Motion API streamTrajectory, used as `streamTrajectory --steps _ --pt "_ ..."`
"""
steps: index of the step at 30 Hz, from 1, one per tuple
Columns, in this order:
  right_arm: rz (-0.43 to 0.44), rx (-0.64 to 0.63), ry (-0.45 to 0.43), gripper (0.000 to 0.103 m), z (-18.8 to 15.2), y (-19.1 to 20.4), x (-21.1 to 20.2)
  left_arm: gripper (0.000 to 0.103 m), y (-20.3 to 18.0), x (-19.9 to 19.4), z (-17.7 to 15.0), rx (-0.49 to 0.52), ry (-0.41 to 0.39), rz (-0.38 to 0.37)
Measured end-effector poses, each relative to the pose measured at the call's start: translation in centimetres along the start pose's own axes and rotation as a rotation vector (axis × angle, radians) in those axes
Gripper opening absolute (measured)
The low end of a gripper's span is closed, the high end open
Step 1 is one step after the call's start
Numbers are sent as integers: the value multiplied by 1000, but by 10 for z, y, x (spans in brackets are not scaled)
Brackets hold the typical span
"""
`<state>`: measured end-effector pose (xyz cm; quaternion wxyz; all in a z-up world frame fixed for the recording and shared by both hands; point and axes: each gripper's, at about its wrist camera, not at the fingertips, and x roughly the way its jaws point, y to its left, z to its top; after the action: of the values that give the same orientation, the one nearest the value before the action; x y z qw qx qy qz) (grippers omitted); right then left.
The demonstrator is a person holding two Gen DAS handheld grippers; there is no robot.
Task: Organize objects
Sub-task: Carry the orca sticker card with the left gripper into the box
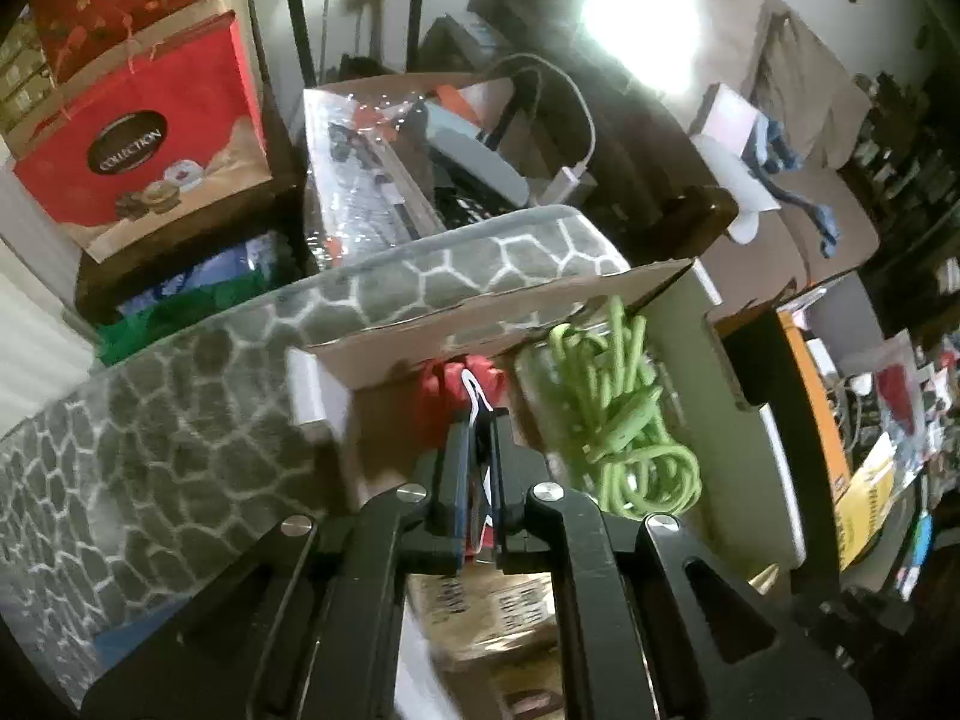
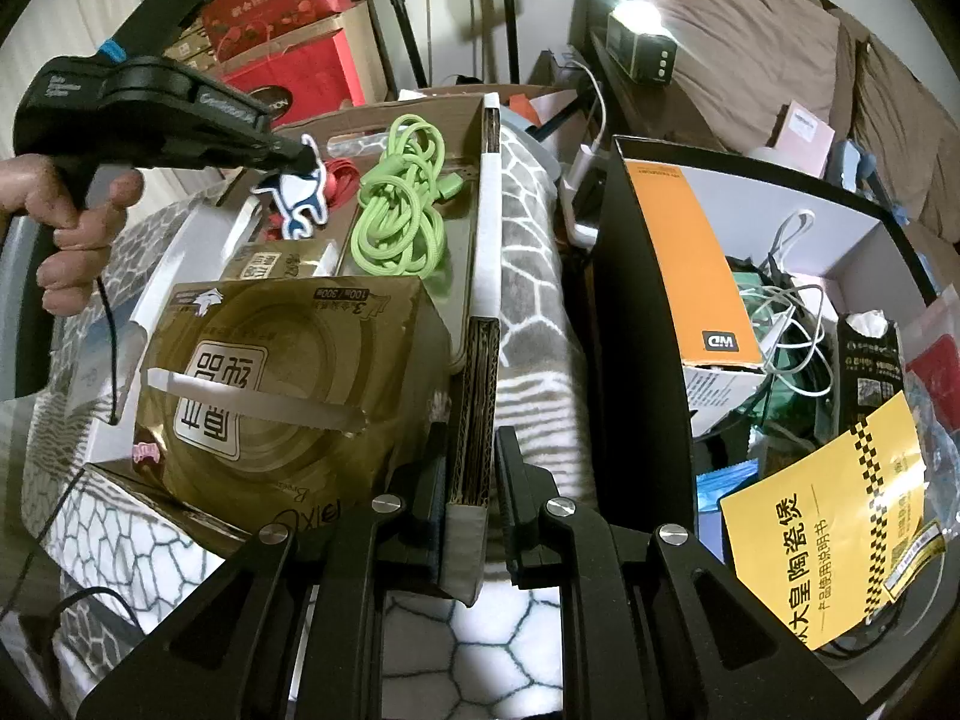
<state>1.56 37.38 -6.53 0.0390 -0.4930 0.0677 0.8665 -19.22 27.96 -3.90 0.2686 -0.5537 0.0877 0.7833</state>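
Observation:
My left gripper (image 1: 480,420) is shut on a flat blue-and-white cat-shaped tag (image 1: 478,396) and holds it over the open cardboard box (image 1: 498,306). In the right wrist view the tag (image 2: 300,198) hangs from the left gripper (image 2: 297,159) above a red cord (image 2: 336,180). A coiled green cable (image 2: 399,210) lies in the box, also in the left wrist view (image 1: 624,414). A gold tissue pack (image 2: 288,384) fills the box's near end. My right gripper (image 2: 471,468) is closed around the box's right cardboard wall (image 2: 477,396).
The box rests on a grey honeycomb-pattern blanket (image 2: 528,240). To the right stands a black-and-white box (image 2: 636,324) with an orange WD carton (image 2: 696,264), white cables and a yellow booklet (image 2: 828,522). Red gift bags (image 1: 138,126) stand at the back left.

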Motion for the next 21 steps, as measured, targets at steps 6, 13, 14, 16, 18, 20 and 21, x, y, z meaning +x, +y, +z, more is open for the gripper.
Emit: streamTrajectory --steps 6,13,14,16,18,20,21 --pt "0 0 1 14 0 1 0 3 4 -8 -2 -5 -4 -17" --pt "0 0 1 14 -1 1 1 3 -17 2 0 12 10 -176" --pt "1 0 1 14 -1 1 0 3 -20 4 1 20 12 -190" --pt "0 1 2 14 -1 0 0 3 -25 6 2 35 10 -167" --pt "0 0 2 14 -1 0 0 3 -26 8 4 41 7 -113" --pt "1 0 2 14 0 0 0 4 -23 8 5 48 0 -73" --pt "2 2 1 14 -1 0 0 4 -22 7 5 55 -7 -44"
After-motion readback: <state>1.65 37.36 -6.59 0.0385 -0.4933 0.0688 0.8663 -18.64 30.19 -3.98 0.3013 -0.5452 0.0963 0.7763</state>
